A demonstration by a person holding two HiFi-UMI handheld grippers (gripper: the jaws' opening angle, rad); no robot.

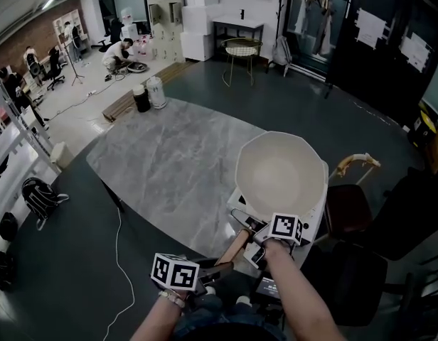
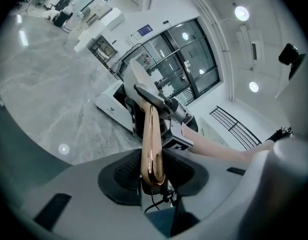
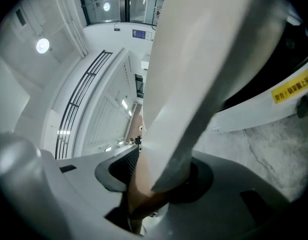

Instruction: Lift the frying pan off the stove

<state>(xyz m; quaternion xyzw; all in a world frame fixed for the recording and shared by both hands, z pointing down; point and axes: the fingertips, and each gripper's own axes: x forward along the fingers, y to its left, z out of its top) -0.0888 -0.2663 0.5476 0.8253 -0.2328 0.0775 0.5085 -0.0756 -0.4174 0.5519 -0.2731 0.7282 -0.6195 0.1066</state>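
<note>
1. Two grips were in place. The left gripper was clamped on the tail end of the copper-coloured handle, out beyond the near edge of the stove. The right gripper was closed on the rim of the frying pan, above the stove's near side by the handle root.
2. The frying pan lay over the stove; whether its base had left the top could not be told.
3. Lifting well probably meant raising both grippers together, straight up from the stove, with the pan kept level.
4. The rim grip looked thin and slick, so a firm squeeze before taking weight would guard against the pan tipping toward the stove's far side.
</note>
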